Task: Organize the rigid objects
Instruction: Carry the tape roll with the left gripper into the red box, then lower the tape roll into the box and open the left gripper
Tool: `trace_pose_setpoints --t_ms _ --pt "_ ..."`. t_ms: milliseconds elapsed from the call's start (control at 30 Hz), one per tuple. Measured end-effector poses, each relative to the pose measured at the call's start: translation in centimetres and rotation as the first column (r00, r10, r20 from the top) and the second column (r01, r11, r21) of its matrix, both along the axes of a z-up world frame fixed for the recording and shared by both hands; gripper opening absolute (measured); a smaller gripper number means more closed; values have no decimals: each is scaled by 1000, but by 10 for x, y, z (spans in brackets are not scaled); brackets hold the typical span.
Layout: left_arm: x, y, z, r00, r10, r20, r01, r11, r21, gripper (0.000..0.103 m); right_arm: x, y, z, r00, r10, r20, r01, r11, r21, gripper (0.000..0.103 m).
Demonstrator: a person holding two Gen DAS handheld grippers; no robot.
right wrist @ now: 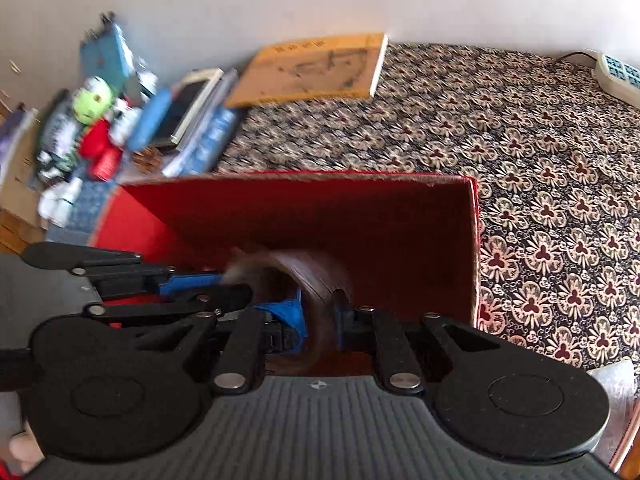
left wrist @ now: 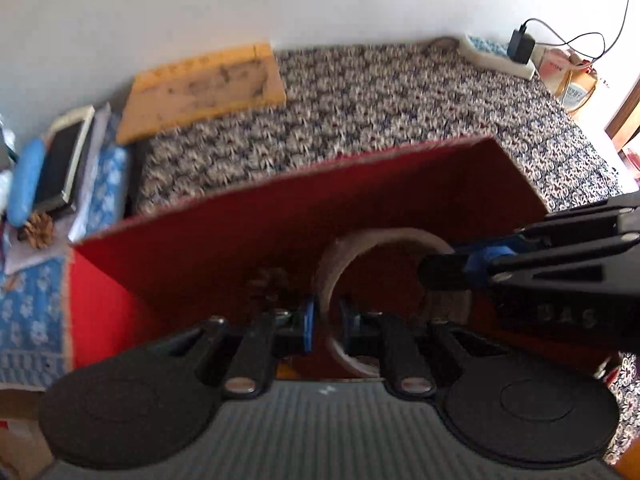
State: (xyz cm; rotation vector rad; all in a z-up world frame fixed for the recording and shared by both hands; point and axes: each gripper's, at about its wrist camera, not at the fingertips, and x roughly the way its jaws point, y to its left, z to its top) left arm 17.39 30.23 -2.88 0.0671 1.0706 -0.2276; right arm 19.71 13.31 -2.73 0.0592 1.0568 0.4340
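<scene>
A brown tape roll [left wrist: 340,264] stands on edge inside the open red box [left wrist: 240,216]. My left gripper [left wrist: 325,322] is shut on the roll's near rim, one finger inside the ring and one outside. My right gripper [right wrist: 320,316] is shut on the same tape roll [right wrist: 320,272] from the right side; in the left wrist view it [left wrist: 444,276] reaches in from the right. The left gripper's fingers [right wrist: 192,282] show at the left of the right wrist view. A pine cone [left wrist: 272,280] lies in the box behind the roll. The red box [right wrist: 360,216] sits on a patterned cloth.
An orange book [left wrist: 204,88] lies at the back by the wall. A phone, a blue case [left wrist: 26,184] and another pine cone [left wrist: 38,230] lie on papers at the left. A power strip [left wrist: 496,54] with a charger is at the back right. Toys [right wrist: 96,120] crowd the far left.
</scene>
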Motion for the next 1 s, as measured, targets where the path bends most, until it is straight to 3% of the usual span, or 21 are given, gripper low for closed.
trace_pose_setpoints --t_ms 233,300,467,567,633,1000 --pt "12 3 -14 999 22 -48 -21 1000 13 15 9 1 -12 999 -31 21 31 999 -13 0" --pt "10 5 -13 999 34 -36 -34 999 2 15 8 -1 -15 999 -32 29 33 999 -17 0" --pt "4 -4 -13 999 45 11 -46 996 75 18 7 0 -20 999 -24 45 23 1000 14 0" --pt "1 -6 -11 998 51 41 -55 993 105 26 5 -2 -18 997 -44 65 42 998 36 0" --pt "0 -6 -10 996 59 61 -66 991 116 43 5 -4 -17 995 -61 75 57 996 66 0" --pt "-6 -10 -8 989 94 118 -113 979 171 49 -5 -5 -14 985 -112 135 98 990 105 0"
